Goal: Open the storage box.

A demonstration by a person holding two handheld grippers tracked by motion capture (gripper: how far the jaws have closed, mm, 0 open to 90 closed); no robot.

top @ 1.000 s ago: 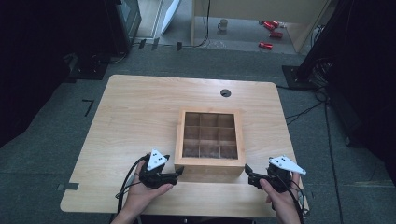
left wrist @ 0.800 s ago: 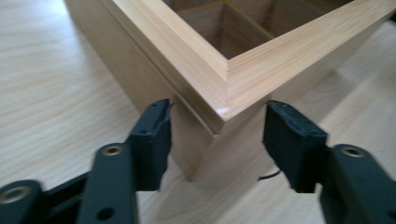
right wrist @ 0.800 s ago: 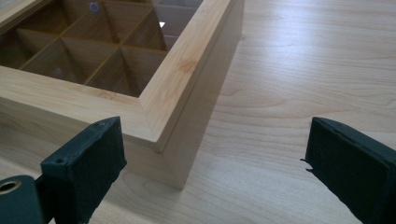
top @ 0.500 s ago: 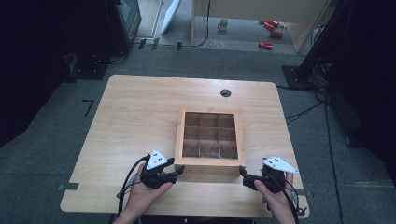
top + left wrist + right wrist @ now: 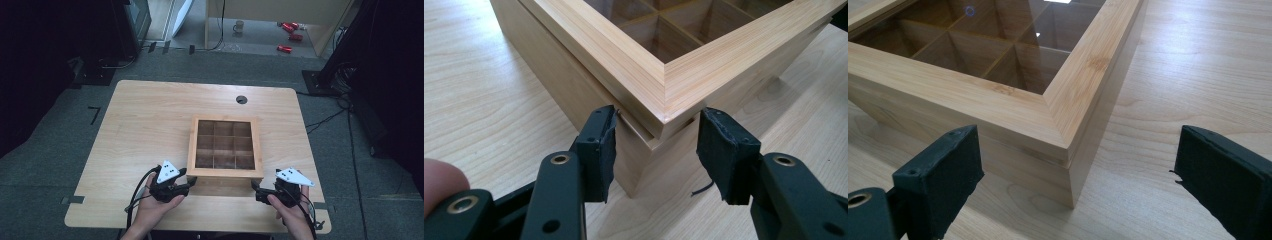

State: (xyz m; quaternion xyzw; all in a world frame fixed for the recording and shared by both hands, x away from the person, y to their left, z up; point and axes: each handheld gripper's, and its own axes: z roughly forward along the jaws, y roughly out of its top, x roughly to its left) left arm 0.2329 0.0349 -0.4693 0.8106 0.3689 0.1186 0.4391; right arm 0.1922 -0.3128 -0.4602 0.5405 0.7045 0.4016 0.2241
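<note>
The wooden table (image 5: 150, 130) carries a wooden compartment box (image 5: 225, 145) at its near middle, with a round cable hole (image 5: 241, 99) beyond it. On the floor behind stand a mug (image 5: 239, 25) and red items (image 5: 289, 31). Nothing lies between the grippers and the box. The gripper views show what the high view does not: a glazed lid (image 5: 674, 75) seated over the dividers. The left gripper (image 5: 656, 150) has just been closing and is clamped across the box's near left corner. The right gripper (image 5: 1073, 185) stands apart, straddling the near right corner without contact.
</note>
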